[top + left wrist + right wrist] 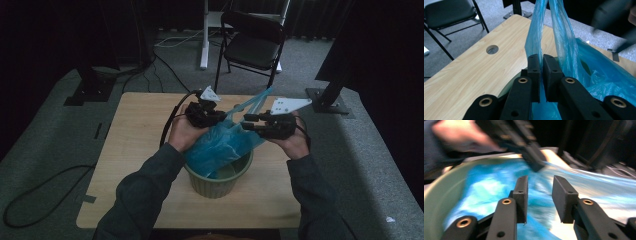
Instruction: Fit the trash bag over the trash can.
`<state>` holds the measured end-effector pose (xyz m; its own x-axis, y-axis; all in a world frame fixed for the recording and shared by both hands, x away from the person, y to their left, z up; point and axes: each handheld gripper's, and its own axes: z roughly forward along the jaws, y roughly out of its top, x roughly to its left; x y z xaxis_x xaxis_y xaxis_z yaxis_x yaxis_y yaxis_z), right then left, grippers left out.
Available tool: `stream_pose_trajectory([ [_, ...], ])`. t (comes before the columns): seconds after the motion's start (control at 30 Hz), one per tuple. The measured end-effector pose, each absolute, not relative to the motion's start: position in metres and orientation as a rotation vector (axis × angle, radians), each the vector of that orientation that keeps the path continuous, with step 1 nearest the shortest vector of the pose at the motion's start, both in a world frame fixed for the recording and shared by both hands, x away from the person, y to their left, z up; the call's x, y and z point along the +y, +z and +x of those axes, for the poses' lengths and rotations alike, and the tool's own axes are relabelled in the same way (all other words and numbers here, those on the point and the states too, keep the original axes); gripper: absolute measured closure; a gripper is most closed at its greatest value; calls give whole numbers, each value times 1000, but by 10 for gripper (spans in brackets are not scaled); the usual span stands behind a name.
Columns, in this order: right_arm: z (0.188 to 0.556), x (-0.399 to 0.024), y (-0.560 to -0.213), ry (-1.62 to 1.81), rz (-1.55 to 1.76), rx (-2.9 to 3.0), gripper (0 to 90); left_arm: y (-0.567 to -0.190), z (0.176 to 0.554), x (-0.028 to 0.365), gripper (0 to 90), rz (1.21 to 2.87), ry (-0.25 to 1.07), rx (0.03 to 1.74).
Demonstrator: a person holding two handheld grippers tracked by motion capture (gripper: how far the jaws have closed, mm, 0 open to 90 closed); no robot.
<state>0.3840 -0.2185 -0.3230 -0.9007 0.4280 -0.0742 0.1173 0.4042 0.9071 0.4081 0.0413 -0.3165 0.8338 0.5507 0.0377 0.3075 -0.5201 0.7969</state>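
**Tongs: lining the pot with the bag**

Left tongs (541, 65) pinch the blue bag (220, 145) by its handle strip. Right tongs (539, 195) stand released above it. The bag sits in the green pot (220, 182) on the counter (135, 145). Spread its rim evenly over the pot edge, avoiding tears.

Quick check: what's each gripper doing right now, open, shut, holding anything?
Left gripper: jaws nearly shut, pinching a strip of the blue plastic bag.
Right gripper: open, jaws apart over the bag, holding nothing.
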Motion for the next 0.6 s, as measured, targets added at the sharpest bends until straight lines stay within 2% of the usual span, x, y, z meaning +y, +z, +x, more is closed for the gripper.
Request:
stream_pose_trajectory([
  [0.23, 391, -215, -321, 1457, 554, 2318, 602, -313, 405, 47, 846, 2114, 377, 633],
  [0.47, 393, -199, -320, 1477, 541, 2337, 597, -306, 401, 59, 860, 2053, 411, 657],
  [0.6, 393, -192, -324, 1408, 521, 2379, 724, -302, 398, 69, 868, 2012, 420, 671],
])
